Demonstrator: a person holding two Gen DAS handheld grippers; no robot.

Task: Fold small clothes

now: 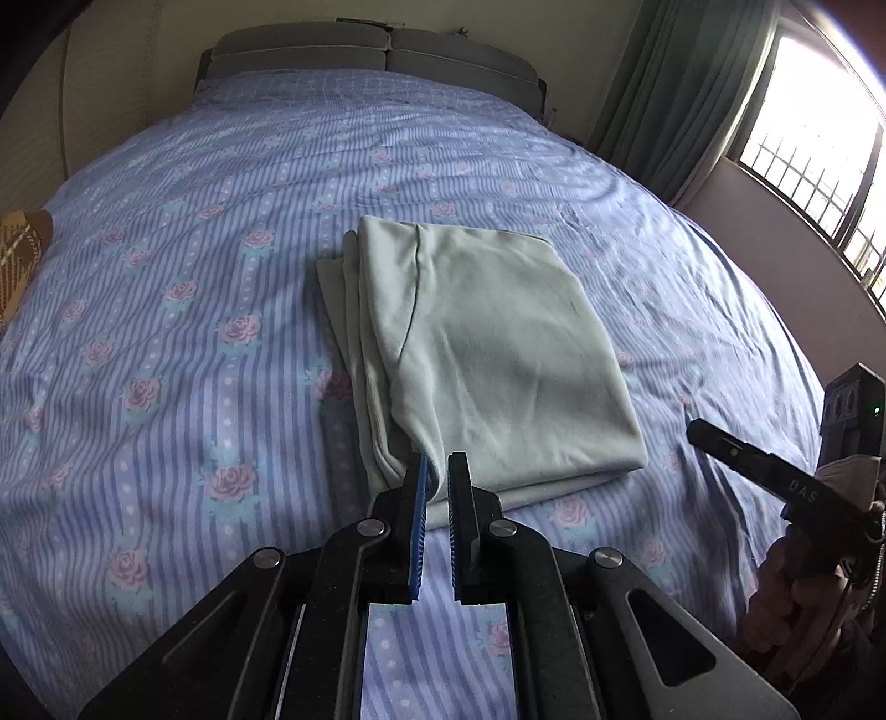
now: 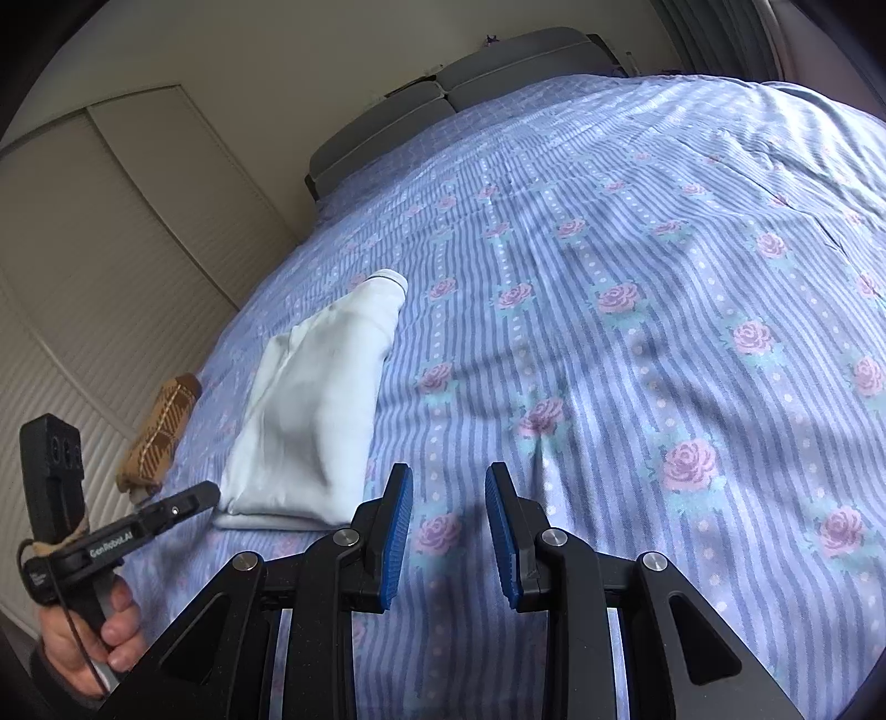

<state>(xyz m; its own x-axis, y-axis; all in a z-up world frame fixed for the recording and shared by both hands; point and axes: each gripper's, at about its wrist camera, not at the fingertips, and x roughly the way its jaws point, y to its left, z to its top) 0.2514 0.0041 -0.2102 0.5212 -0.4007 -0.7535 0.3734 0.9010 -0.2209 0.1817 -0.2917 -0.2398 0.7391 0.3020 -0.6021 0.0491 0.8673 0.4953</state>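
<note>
A pale green garment point(image 1: 487, 343), folded into a thick rectangle, lies on the flowered blue bedsheet point(image 1: 166, 332). My left gripper point(image 1: 440, 471) is at its near edge and shut on a fold of the cloth, which draws in toward the blue pads. In the right wrist view the garment point(image 2: 315, 410) lies at the left, with the left gripper point(image 2: 206, 493) at its near corner, held by a hand point(image 2: 111, 626). My right gripper point(image 2: 448, 487) hovers open over bare sheet point(image 2: 609, 387) to the right of the garment. It also shows at the edge of the left wrist view point(image 1: 698, 429).
A brown plaid item point(image 2: 160, 437) lies near the bed's left edge. The grey headboard point(image 1: 382, 50) stands at the far end. A window point(image 1: 819, 155) and a green curtain point(image 1: 675, 83) are on the right, and slatted closet doors point(image 2: 111, 232) on the left.
</note>
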